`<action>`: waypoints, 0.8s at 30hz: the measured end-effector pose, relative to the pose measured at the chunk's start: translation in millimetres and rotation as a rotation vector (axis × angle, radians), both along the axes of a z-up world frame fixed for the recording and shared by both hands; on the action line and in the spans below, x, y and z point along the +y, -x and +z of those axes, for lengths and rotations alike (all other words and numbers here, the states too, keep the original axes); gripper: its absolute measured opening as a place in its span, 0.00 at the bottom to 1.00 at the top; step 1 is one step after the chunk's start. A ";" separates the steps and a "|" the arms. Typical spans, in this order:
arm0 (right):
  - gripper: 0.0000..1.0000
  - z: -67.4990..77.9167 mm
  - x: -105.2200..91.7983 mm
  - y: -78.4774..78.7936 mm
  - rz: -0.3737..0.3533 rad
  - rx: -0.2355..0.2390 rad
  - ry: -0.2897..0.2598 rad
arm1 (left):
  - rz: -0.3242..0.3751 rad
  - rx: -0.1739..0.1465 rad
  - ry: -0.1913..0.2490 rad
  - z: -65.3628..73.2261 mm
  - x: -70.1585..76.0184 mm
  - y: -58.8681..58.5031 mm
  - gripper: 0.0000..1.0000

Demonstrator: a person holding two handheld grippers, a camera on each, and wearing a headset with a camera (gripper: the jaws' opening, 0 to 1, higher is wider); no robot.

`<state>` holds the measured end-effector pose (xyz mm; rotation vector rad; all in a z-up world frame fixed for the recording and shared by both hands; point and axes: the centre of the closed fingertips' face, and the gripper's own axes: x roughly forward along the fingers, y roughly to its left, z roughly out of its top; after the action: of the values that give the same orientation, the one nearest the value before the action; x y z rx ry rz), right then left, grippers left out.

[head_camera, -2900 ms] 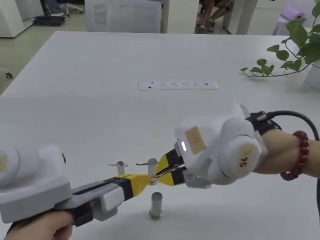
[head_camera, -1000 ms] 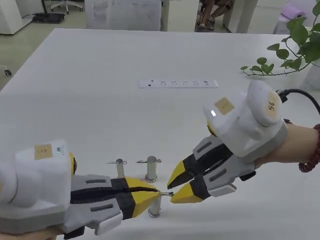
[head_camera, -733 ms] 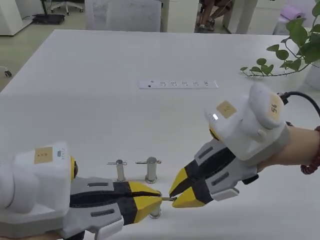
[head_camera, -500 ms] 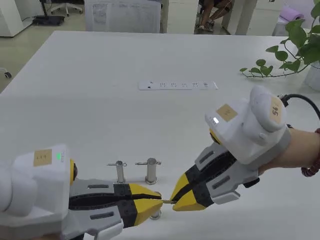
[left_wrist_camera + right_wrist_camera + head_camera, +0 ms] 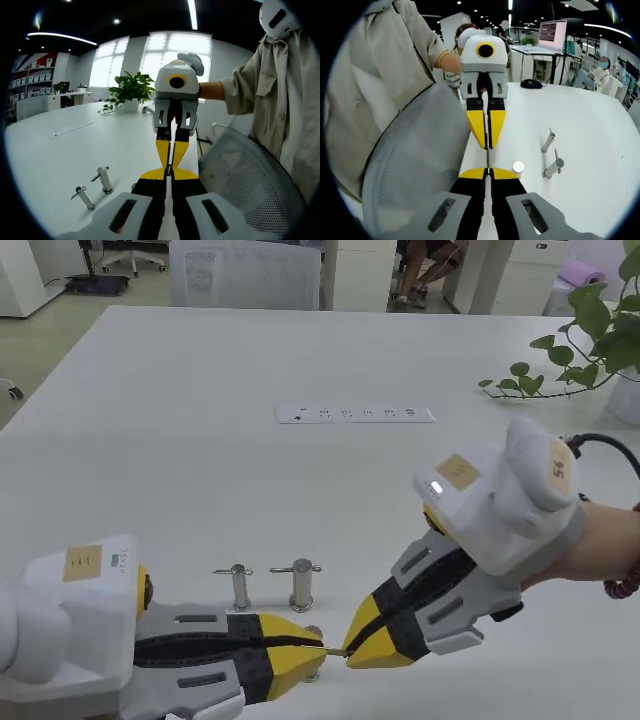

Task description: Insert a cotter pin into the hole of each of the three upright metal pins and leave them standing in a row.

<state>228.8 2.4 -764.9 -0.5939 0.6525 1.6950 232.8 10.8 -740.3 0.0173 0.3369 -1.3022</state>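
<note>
Two upright metal pins (image 5: 240, 585) (image 5: 302, 582) stand side by side on the white table (image 5: 200, 440), each with a cotter pin through its top. The third metal pin (image 5: 314, 635) stands in front of them, half hidden by my left gripper (image 5: 312, 648). A thin cotter pin (image 5: 333, 649) runs between that gripper and my right gripper (image 5: 350, 651), tip to tip; both are shut on it. In the right gripper view the cotter pin (image 5: 487, 159) spans my right gripper (image 5: 487, 172) and the opposing left one, with the bare third pin (image 5: 518, 167) just beside. My left gripper (image 5: 169, 173) meets the right gripper's tips.
A white power strip (image 5: 355, 415) lies mid-table. A potted plant (image 5: 590, 340) sits at the far right edge. A grey mesh chair back (image 5: 415, 165) (image 5: 250, 175) is close to the table's near edge. A person's sleeve and torso are behind it.
Both grippers left the second pin and came to the front pin. My right gripper, open a second ago, dropped down-left and closed on the free end of the cotter pin held by the left.
</note>
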 end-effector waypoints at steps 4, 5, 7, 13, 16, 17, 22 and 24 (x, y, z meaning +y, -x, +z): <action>0.03 -1.4 -0.1 -1.4 -0.003 -0.015 0.029 | 0.011 -0.011 -0.016 -2.1 0.1 -1.5 0.01; 0.03 -2.0 -0.3 -1.9 -0.005 -0.016 0.036 | 0.012 -0.012 -0.021 -3.3 0.2 -1.6 0.01; 0.03 -2.9 -1.1 -3.0 -0.013 -0.014 0.050 | 0.024 -0.010 -0.032 -6.0 1.1 -2.9 0.03; 0.03 -7.6 -8.3 -7.9 -0.033 -0.035 0.113 | 0.063 -0.018 -0.052 -11.6 6.0 -8.3 0.21; 0.03 -10.3 -12.5 -10.7 -0.042 -0.051 0.144 | 0.087 -0.025 -0.055 -14.1 8.8 -11.6 0.29; 0.03 -11.2 -13.8 -11.7 -0.048 -0.053 0.154 | 0.093 -0.023 -0.053 -14.9 9.7 -12.3 0.29; 0.03 -15.4 -20.3 -16.1 -0.064 -0.076 0.199 | 0.122 -0.033 -0.057 -18.5 13.0 -16.9 0.38; 0.03 -17.4 -22.5 -17.5 -0.070 -0.085 0.216 | 0.139 -0.033 -0.058 -20.5 13.9 -19.0 0.40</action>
<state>246.3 -20.1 -782.2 -0.7825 0.7915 1.5360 251.9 24.7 -760.8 0.0627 0.3416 -1.1528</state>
